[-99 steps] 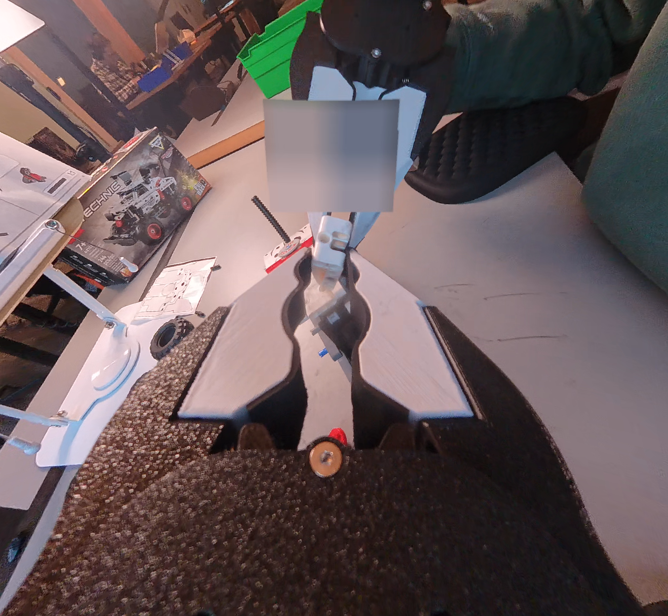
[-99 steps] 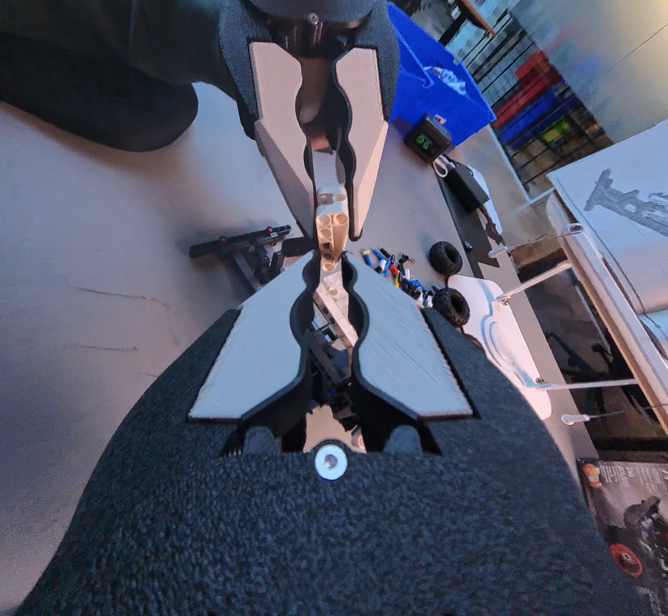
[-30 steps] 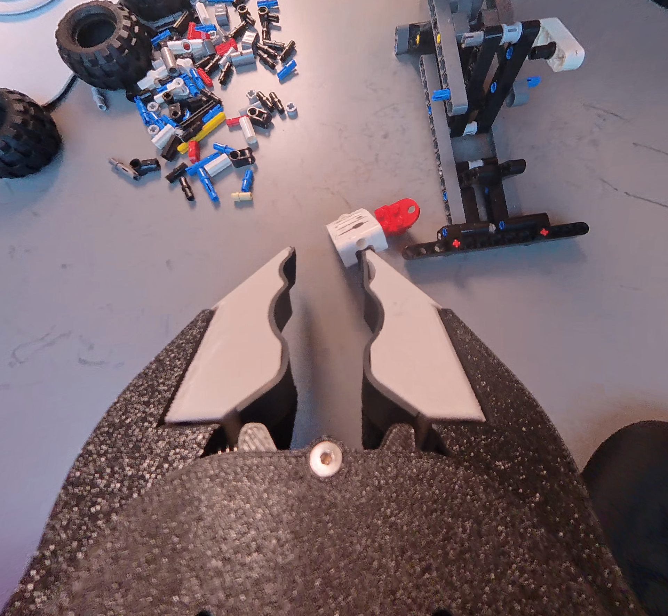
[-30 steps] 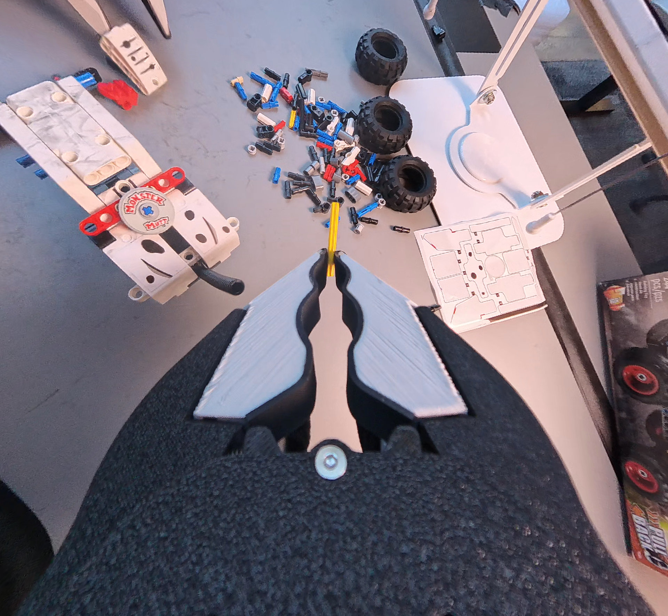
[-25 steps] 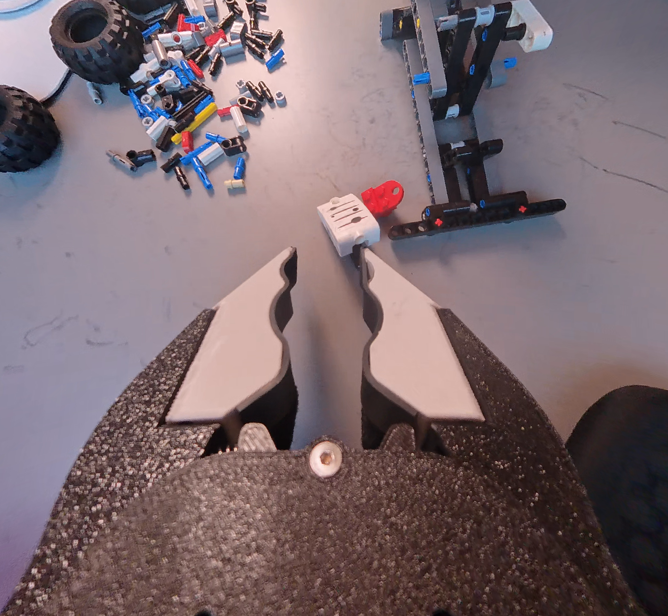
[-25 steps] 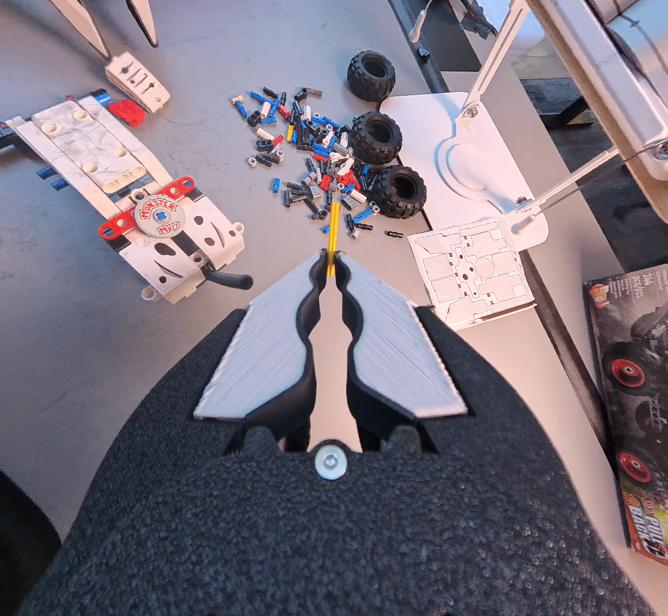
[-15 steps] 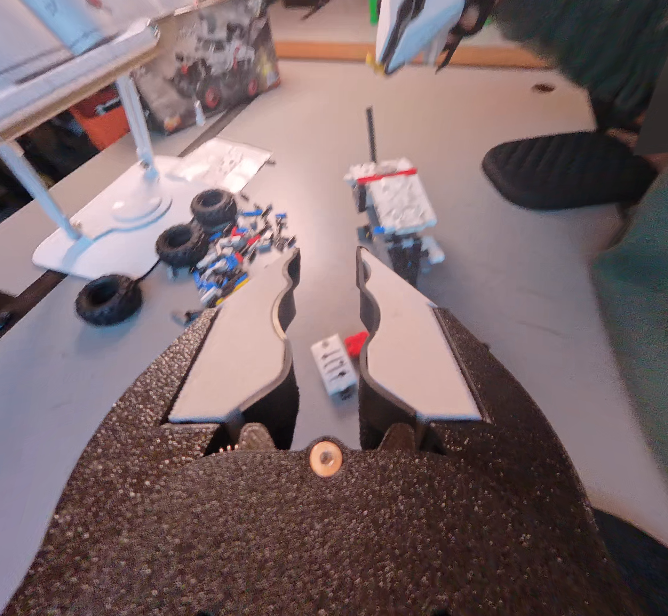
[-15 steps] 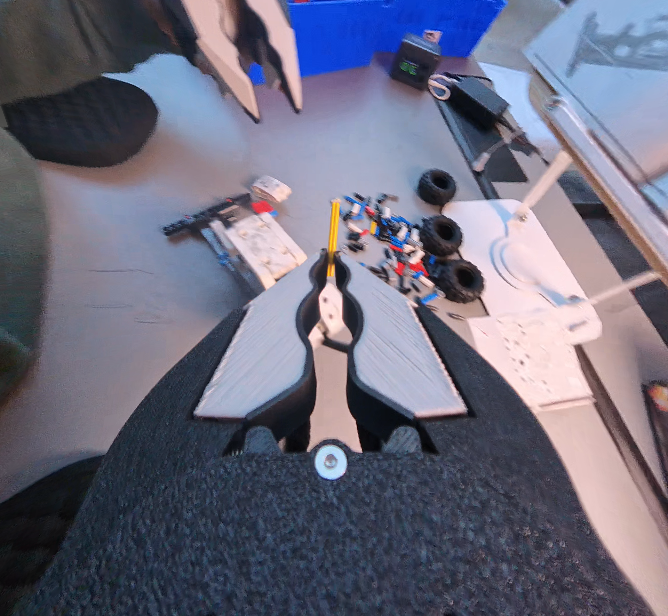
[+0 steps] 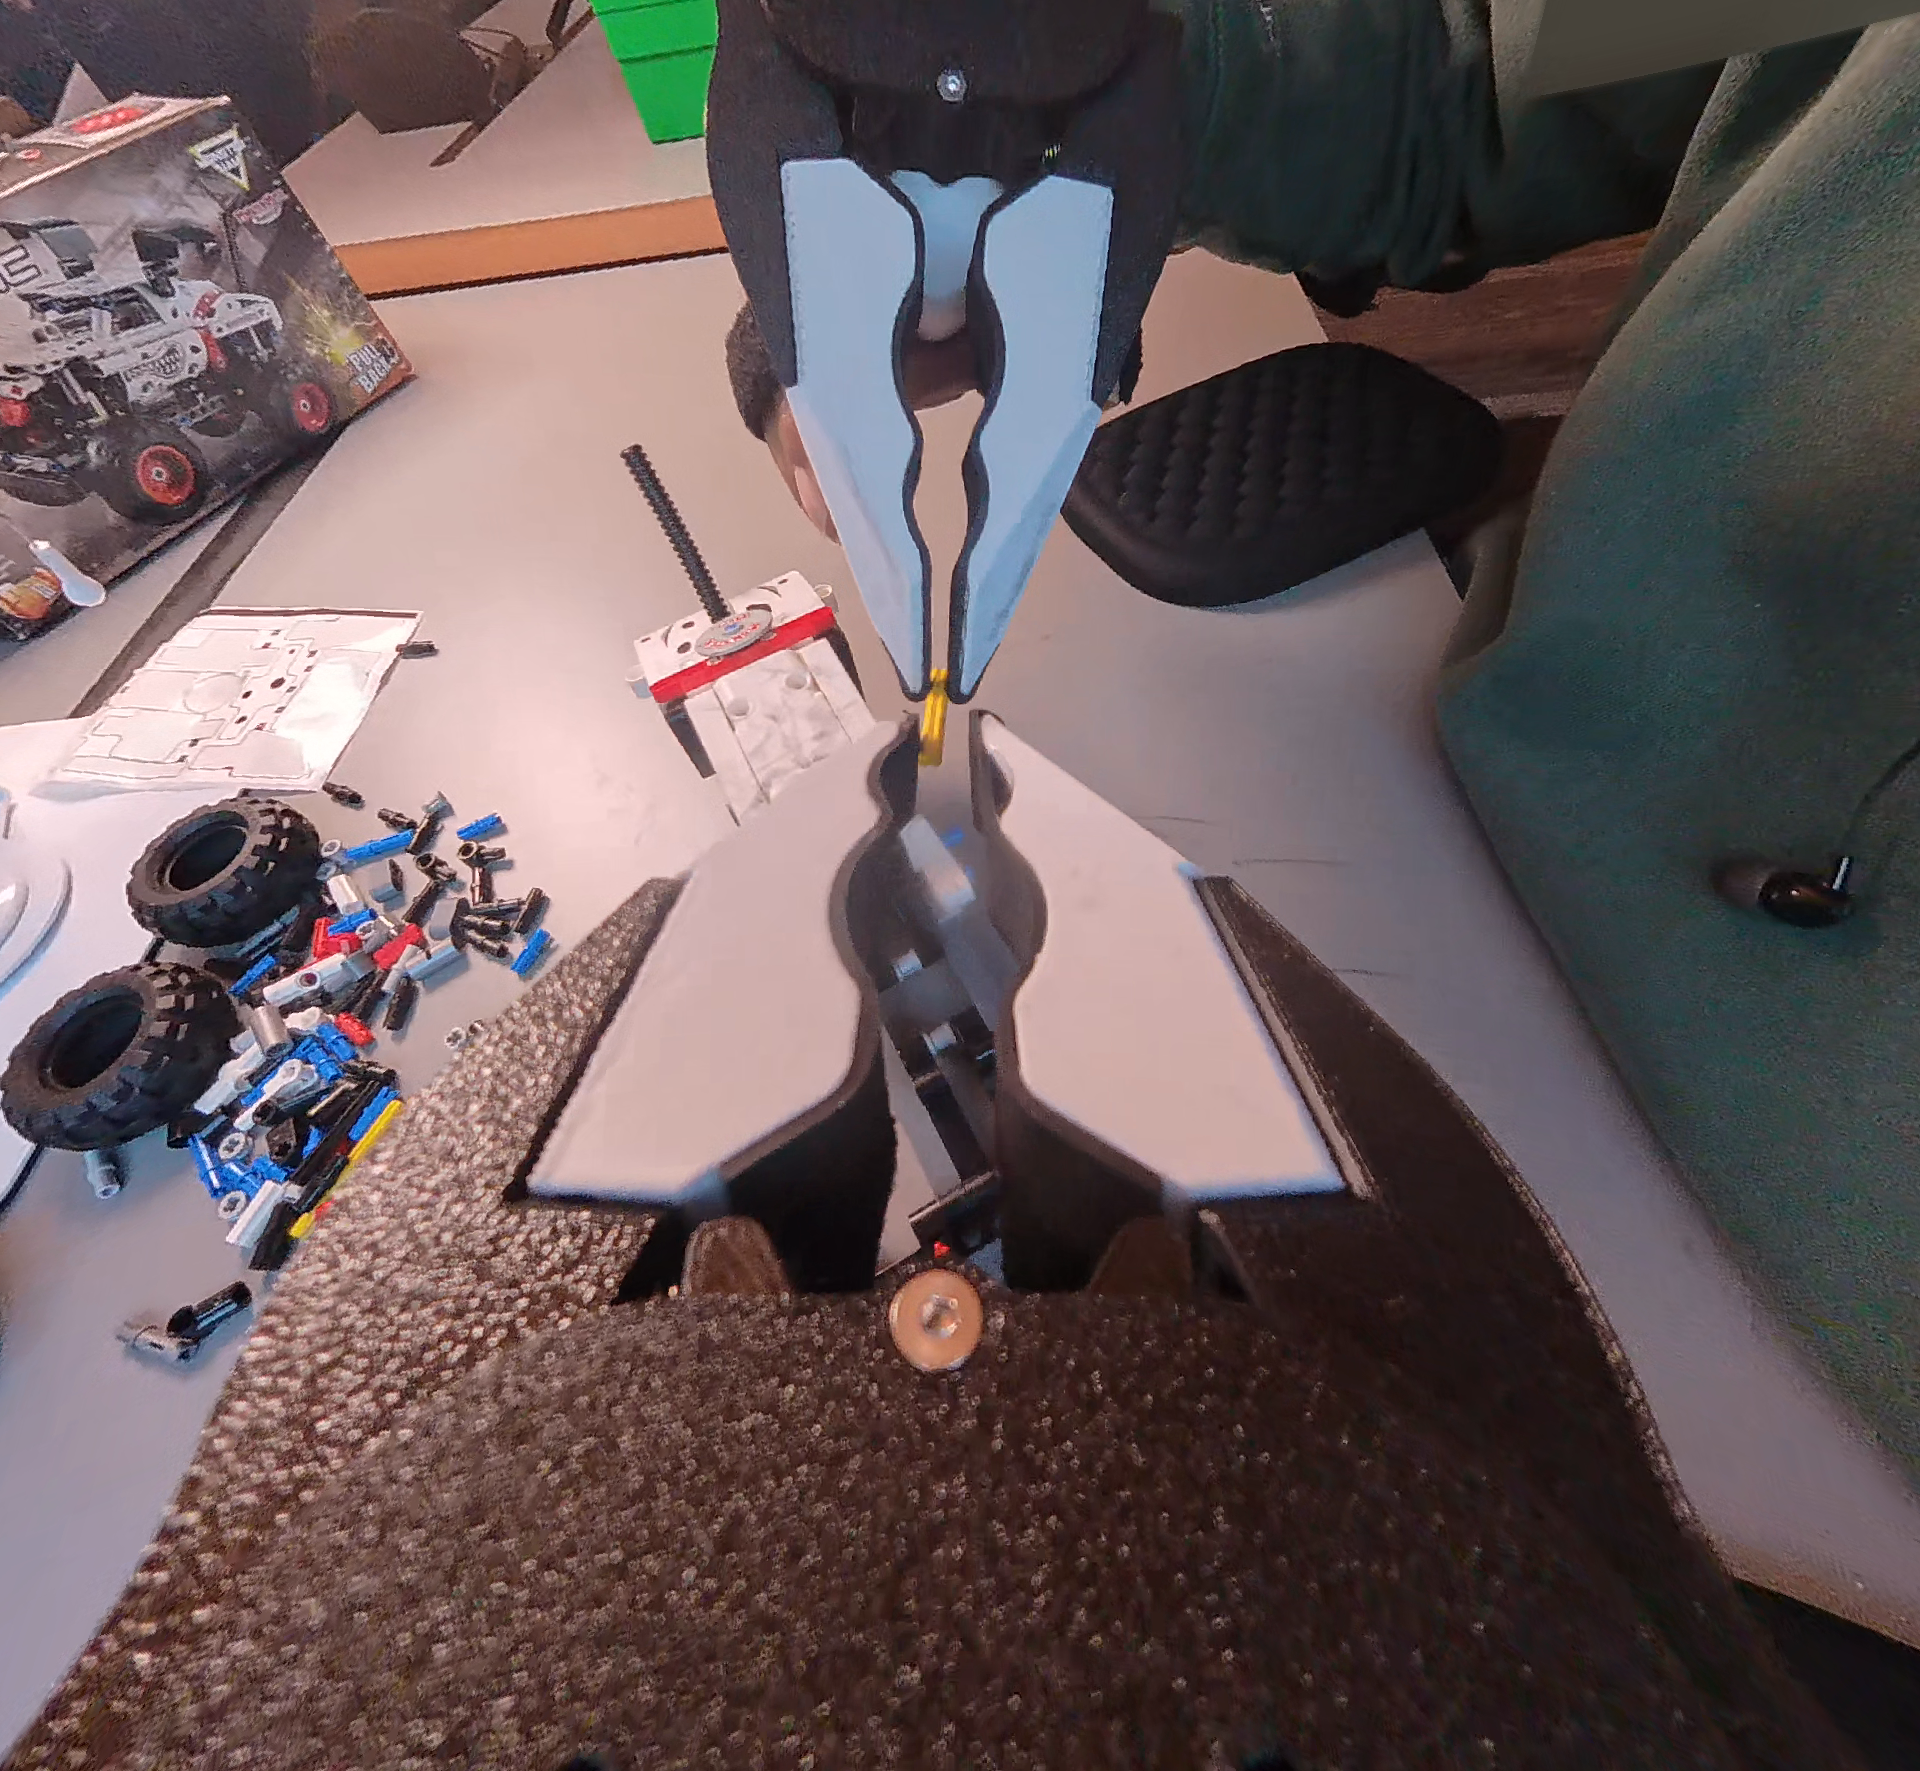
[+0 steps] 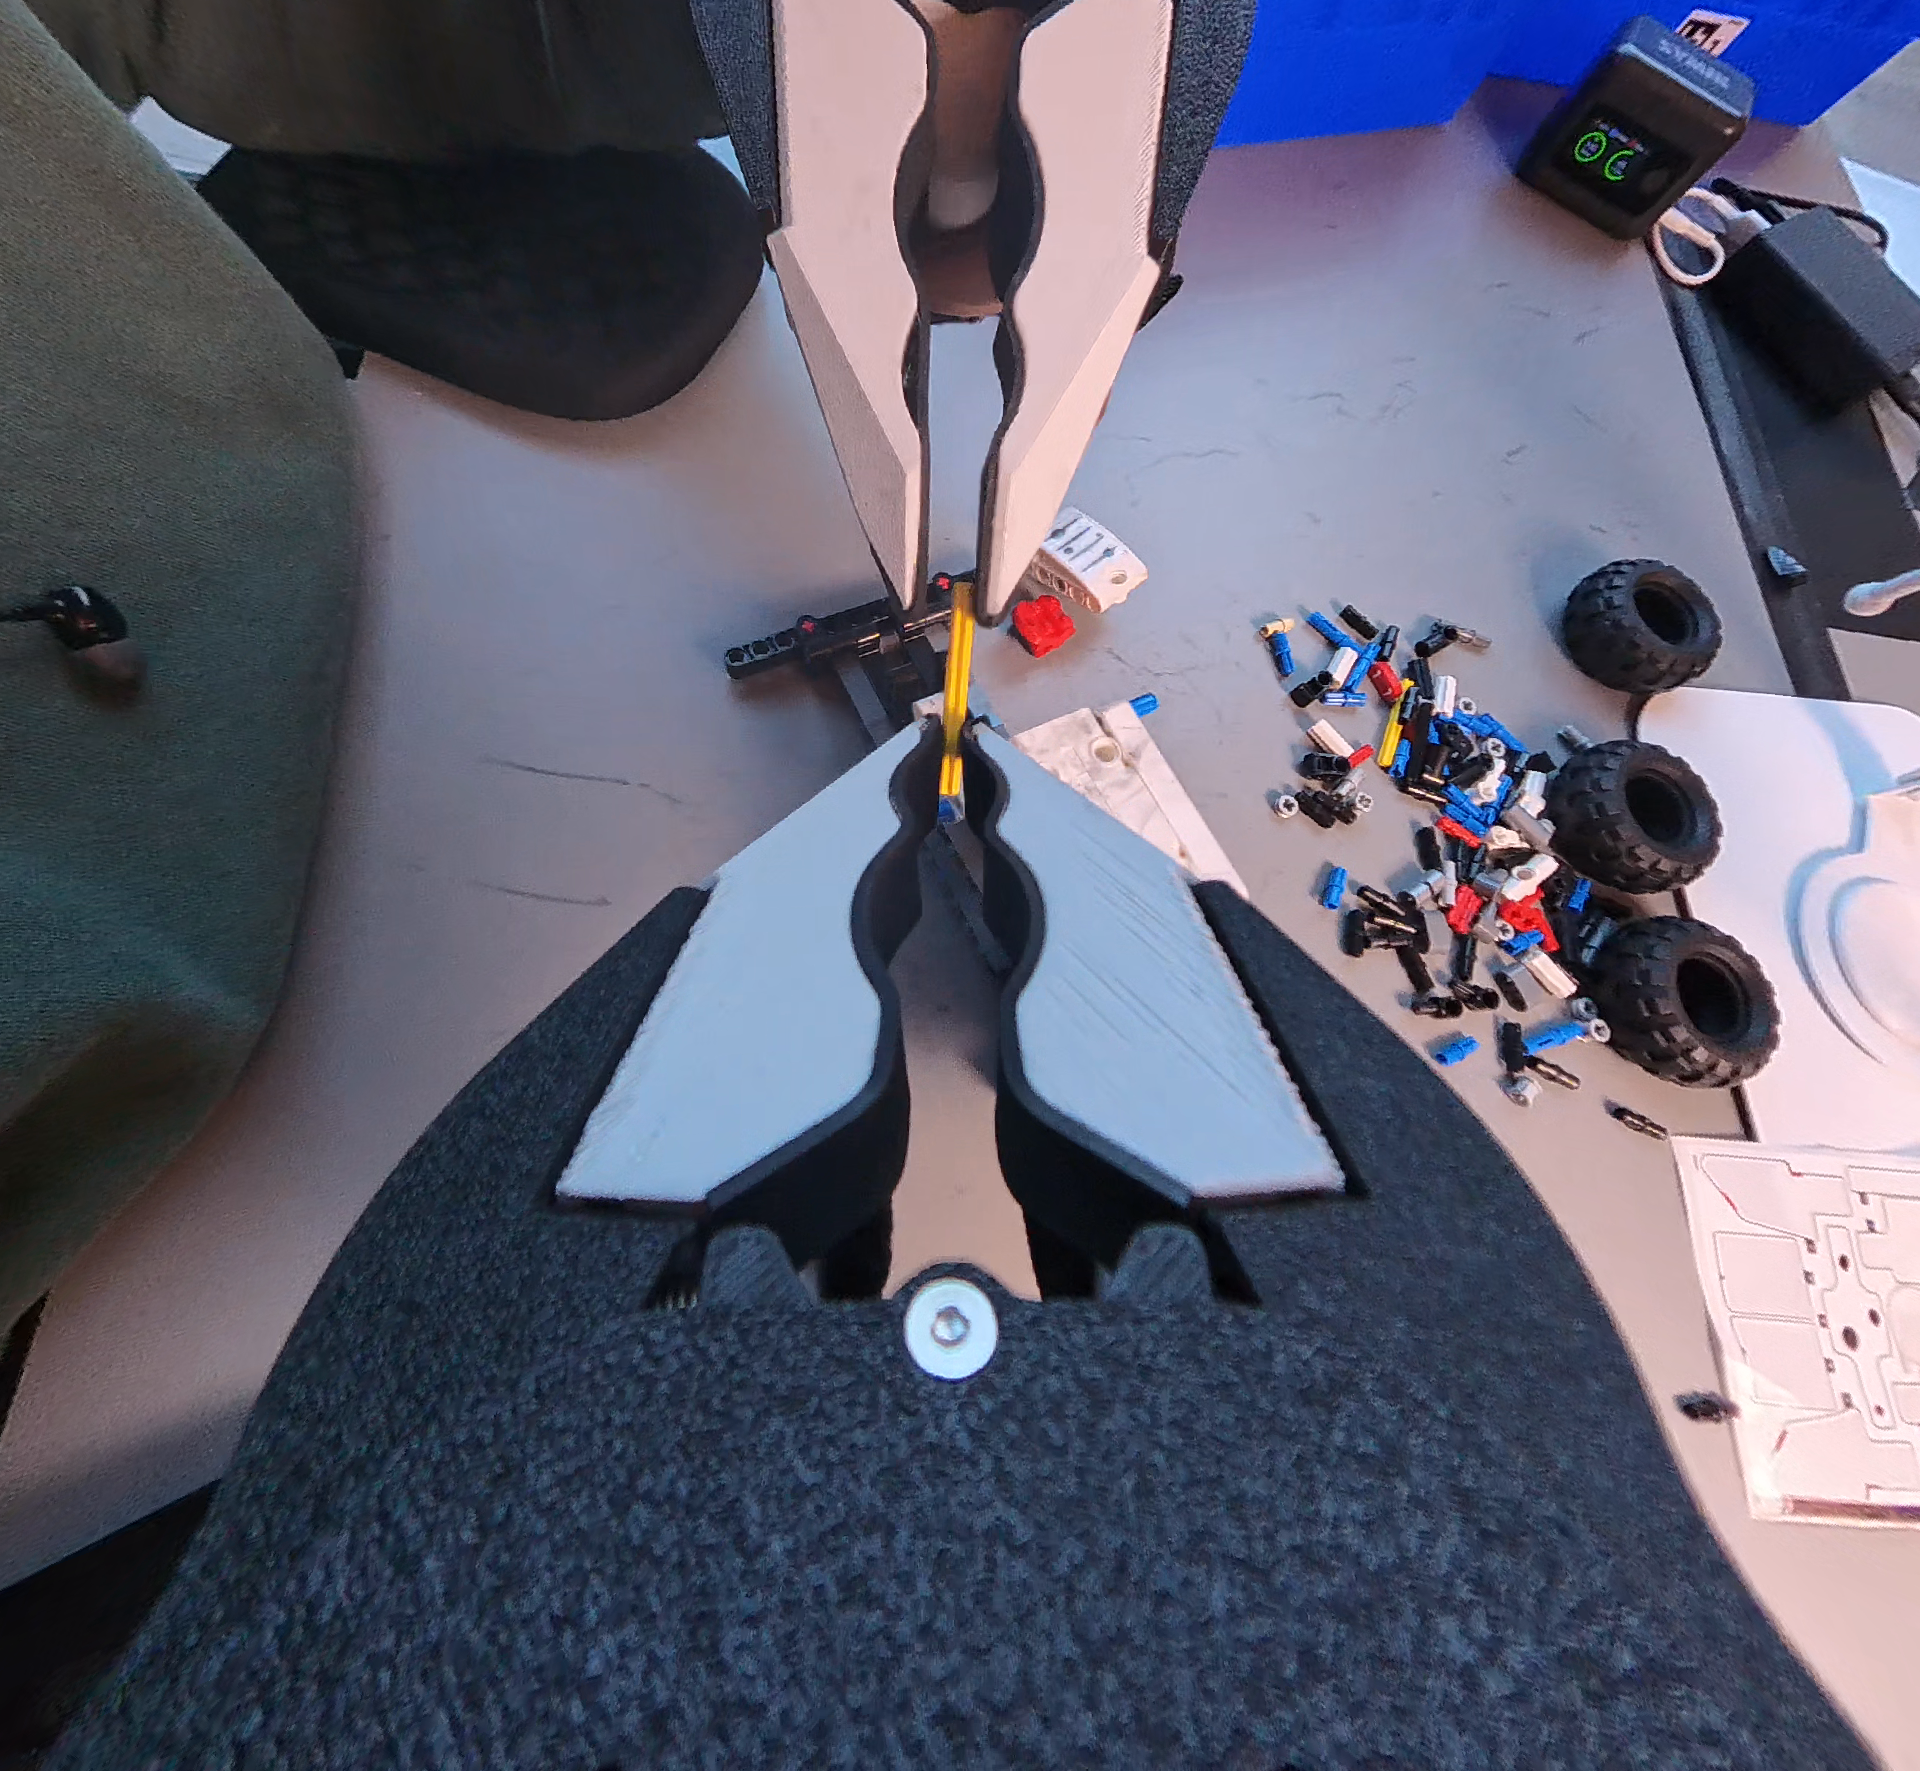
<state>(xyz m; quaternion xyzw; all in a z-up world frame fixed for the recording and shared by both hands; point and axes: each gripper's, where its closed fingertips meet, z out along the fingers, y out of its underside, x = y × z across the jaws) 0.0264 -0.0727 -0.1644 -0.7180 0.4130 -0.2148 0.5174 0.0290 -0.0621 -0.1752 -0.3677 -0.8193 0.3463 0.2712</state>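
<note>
My right gripper (image 10: 948, 750) is shut on a thin yellow axle (image 10: 956, 682) and holds it above the table. The axle points away from it, at my left gripper (image 10: 948, 604). The two grippers meet tip to tip. In the left wrist view my left gripper (image 9: 940, 734) has its jaws a narrow gap apart around the axle's free end (image 9: 935, 719), just under the right gripper (image 9: 940, 682). The gap looks wider than the axle. A partly built toy truck chassis (image 9: 769, 724) lies on the table below them.
A white panel piece (image 10: 1086, 568) and a red piece (image 10: 1039, 628) lie by the chassis (image 10: 1122, 776). A pile of small parts (image 10: 1455, 817) and black tyres (image 10: 1642, 625) lie to one side, by a sticker sheet (image 9: 239, 693) and the kit box (image 9: 156, 319). A person's green sleeve (image 9: 1351, 80) is close. Only a small space, under 4 cm, lies between the two pairs of fingers.
The left gripper left the white panel piece on the table and rose. Both grippers swung to face each other, and the left jaws narrowed around the end of the axle the right one holds.
</note>
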